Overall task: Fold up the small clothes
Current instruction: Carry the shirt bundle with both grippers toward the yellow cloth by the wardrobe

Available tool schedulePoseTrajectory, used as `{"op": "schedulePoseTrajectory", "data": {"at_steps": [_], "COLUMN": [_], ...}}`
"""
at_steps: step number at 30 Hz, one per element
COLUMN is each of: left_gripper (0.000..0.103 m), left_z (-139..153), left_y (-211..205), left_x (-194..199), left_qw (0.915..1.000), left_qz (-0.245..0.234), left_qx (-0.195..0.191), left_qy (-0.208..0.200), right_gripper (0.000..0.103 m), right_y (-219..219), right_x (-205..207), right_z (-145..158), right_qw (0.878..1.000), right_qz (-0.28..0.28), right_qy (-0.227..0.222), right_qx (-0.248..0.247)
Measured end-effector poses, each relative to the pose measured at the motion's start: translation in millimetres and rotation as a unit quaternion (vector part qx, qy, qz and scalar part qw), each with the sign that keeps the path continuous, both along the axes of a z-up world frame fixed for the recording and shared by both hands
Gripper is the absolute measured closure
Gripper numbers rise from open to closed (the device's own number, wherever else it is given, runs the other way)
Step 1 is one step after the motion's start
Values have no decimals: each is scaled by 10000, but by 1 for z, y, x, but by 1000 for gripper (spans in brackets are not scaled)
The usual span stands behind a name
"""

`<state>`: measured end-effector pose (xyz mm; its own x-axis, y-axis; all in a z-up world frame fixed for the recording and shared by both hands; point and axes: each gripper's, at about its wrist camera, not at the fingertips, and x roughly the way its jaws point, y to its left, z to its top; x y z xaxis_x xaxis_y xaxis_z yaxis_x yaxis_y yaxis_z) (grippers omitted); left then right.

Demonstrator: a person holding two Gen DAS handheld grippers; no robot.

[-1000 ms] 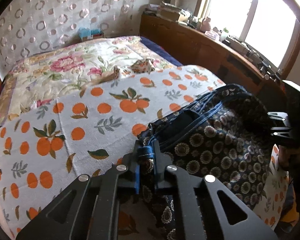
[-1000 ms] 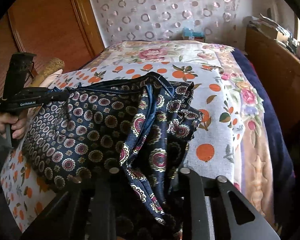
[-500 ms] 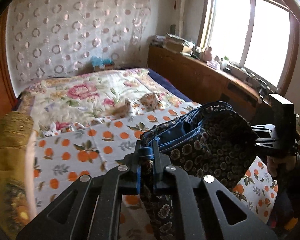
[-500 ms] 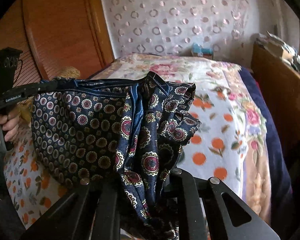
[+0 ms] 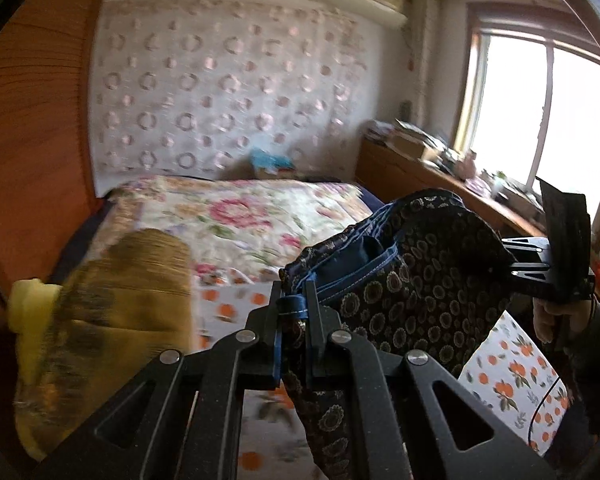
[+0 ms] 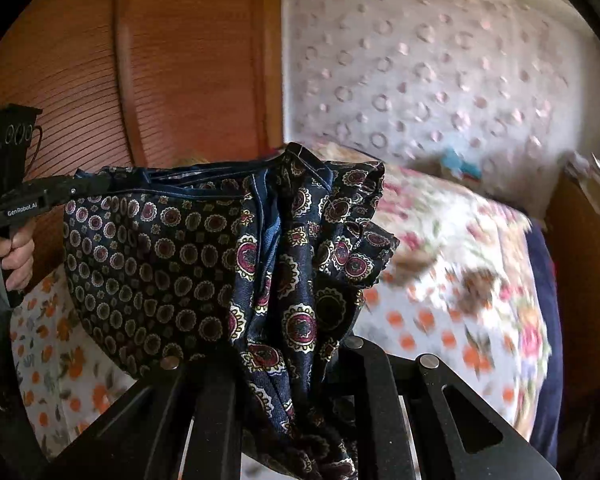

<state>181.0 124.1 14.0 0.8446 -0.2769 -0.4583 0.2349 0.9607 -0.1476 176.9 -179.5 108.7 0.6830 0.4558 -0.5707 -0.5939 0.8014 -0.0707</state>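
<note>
A small dark navy garment with a round floral print and blue trim (image 5: pixel 412 292) hangs in the air between both grippers, well above the bed. My left gripper (image 5: pixel 292 312) is shut on its blue-trimmed edge. My right gripper (image 6: pixel 284 364) is shut on the bunched other end (image 6: pixel 300 280); the cloth hides its fingertips. The right gripper also shows at the right of the left wrist view (image 5: pixel 536 268). The left gripper shows at the left of the right wrist view (image 6: pixel 60 190). The cloth sags between them.
Below is a bed (image 5: pixel 236 216) with a floral quilt and an orange-print sheet (image 6: pixel 440 320). A yellow-brown pillow or bundle (image 5: pixel 112 320) lies at the left. A wooden wardrobe (image 6: pixel 160 72) stands at the left, a cluttered wooden counter (image 5: pixel 428 164) under the window.
Both grippers have lifted the garment high off the bed, and the views have tilted up toward the wall. Both stay shut on the cloth.
</note>
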Motion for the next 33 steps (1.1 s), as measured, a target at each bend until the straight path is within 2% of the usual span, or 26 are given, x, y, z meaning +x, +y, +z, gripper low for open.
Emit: {"op": "schedulePoseTrajectory", "data": {"at_steps": [5, 10, 17, 24, 25, 27, 28, 30, 33], "left_gripper": [95, 95, 95, 95, 95, 95, 95, 95, 95], "left_z": [7, 5, -20, -61, -67, -73, -80, -89, -90], "left_y": [38, 76, 115, 144, 147, 149, 153, 154, 156], "left_x": [-10, -19, -35, -44, -44, -44, -45, -46, -47], "left_qw": [9984, 9940, 9860, 9757, 9747, 9731, 9722, 9707, 9701], "left_qz": [509, 1024, 1633, 2157, 2198, 2253, 2281, 2327, 2350], "left_qx": [-42, -128, -267, -329, -325, -349, -350, -344, -310], "left_qy": [-247, -373, -226, 187, 239, 347, 403, 499, 517], "right_gripper": [91, 91, 91, 88, 86, 70, 65, 47, 39], "right_y": [43, 83, 149, 227, 237, 249, 253, 250, 243], "right_x": [29, 76, 134, 181, 185, 191, 193, 198, 202], "right_z": [16, 25, 30, 14, 11, 8, 8, 9, 6], "right_qw": [9981, 9927, 9810, 9729, 9730, 9746, 9763, 9800, 9846], "right_qz": [520, 1022, 1735, 2078, 2072, 2023, 1931, 1740, 1587], "right_qy": [-282, -520, -639, -622, -614, -483, -470, -524, -527], "right_qx": [-198, -385, -582, -802, -815, -829, -857, -810, -504]}}
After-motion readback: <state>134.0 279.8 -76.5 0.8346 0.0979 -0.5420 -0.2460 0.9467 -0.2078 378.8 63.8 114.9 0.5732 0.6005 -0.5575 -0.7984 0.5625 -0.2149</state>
